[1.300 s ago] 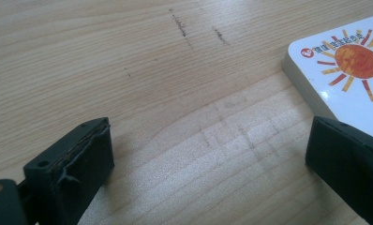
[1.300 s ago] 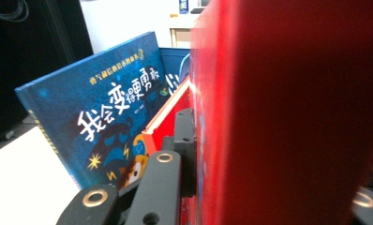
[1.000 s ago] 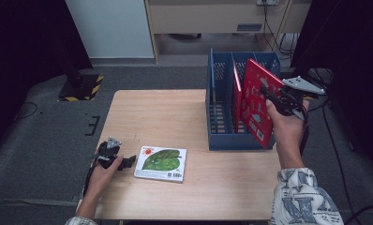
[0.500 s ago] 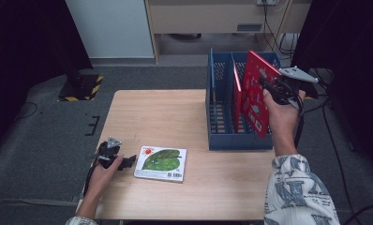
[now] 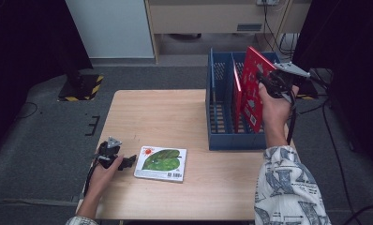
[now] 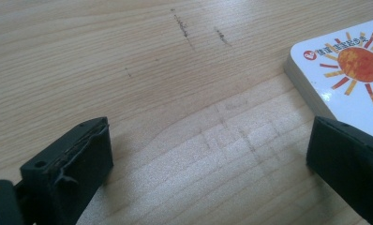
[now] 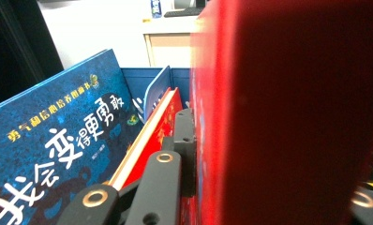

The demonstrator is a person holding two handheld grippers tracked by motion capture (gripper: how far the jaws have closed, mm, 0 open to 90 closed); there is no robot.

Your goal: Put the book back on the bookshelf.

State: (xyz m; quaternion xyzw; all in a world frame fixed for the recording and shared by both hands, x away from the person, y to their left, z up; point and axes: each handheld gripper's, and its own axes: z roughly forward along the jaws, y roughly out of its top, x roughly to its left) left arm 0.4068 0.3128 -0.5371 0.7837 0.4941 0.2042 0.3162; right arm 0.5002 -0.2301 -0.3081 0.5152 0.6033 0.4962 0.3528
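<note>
Light wood table, grey carpet floor, blue rack at rt edge

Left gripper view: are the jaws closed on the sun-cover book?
No, the left gripper has its jaws wide apart over bare table, beside the book.

1. Left gripper: low at the 7 o'clock part of the high view, jaws pointing toward 3 o'clock and standing wide apart, nothing pressed between them.
2. Left hand: wrapped around the gripper body, forearm entering from 6 o'clock.
3. Right gripper: raised at 2 o'clock, jaws clamped together, pointing toward 9 o'clock.
4. Right hand: gripping from beneath, patterned sleeve at 5 o'clock.
</note>
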